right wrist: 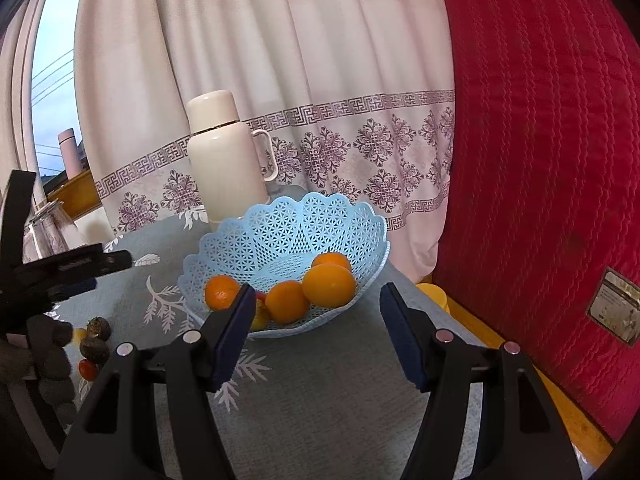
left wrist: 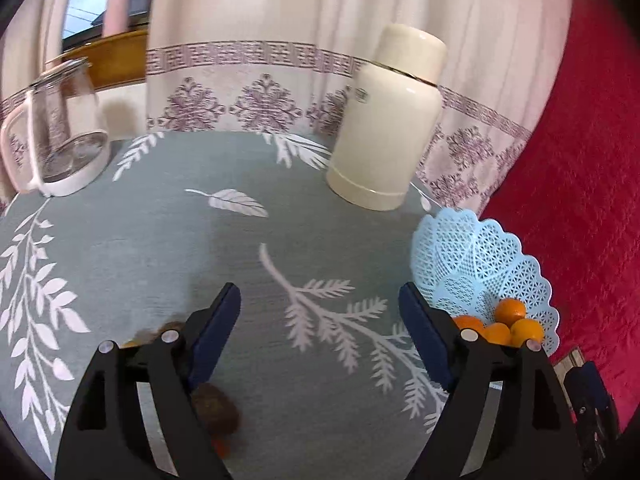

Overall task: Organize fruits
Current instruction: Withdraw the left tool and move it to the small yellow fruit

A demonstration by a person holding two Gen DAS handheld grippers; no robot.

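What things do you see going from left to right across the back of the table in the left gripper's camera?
Glass pitcher → cream thermos flask → blue lace-pattern fruit basket holding oranges.

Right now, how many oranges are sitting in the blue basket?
4 oranges show in the blue basket: one at the left, one at the front middle, a large one to its right, one behind that. The right tool's finger may hide more.

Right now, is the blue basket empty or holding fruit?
Holding fruit: several oranges lie inside the blue basket.
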